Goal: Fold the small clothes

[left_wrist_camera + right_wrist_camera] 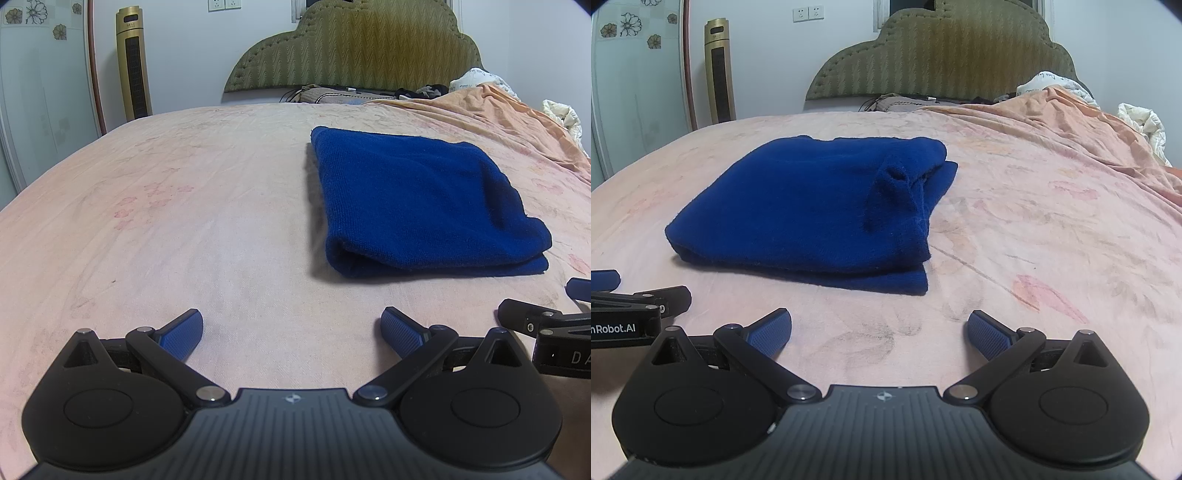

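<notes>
- The blue knit garment (812, 210) lay folded into a thick rectangle on the pink floral bedsheet (1052, 229), left of centre in the right wrist frame and right of centre in the left wrist frame.
- The left gripper (291, 328) hung with its fingers spread wide and nothing between them, low in its frame and short of the garment's near edge.
- The right gripper (879, 328) was likewise released and empty, just beside the left one.
- A loose flap (890, 188) stood up on the garment's right side; I judged that a pinch there would catch only the top layer and pull the stack open.
- The bottom layer stuck out past the top at the lower right corner, so a further fold risked coming out crooked.
- The sheet was soft and wrinkled; a low grasp could have bunched it in with the garment.
</notes>
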The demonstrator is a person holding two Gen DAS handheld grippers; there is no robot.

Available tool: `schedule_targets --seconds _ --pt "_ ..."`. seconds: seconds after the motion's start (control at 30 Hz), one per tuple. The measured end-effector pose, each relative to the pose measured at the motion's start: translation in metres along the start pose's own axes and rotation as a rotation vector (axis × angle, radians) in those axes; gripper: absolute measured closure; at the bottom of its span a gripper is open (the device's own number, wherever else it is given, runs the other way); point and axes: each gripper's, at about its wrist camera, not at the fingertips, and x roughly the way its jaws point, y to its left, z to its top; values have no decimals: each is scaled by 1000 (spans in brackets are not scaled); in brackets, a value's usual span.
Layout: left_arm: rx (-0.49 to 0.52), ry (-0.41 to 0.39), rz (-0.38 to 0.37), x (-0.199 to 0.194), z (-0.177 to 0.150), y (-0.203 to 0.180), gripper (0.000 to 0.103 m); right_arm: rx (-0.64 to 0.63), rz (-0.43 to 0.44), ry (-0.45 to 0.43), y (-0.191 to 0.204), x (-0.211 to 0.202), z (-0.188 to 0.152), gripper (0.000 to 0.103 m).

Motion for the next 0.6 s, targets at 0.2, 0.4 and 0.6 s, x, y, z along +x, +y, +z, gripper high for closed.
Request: schedule_targets --seconds 0.2,0.4,0.6 --pt "0 0 0 0 0 0 0 1 2 0 -1 0 0 0" --pt "0 0 0 0 0 0 0 1 2 0 0 0 -1 0" --pt "11 -3 11 -4 0 -1 0 1 -7 -2 0 -3 -1 0"
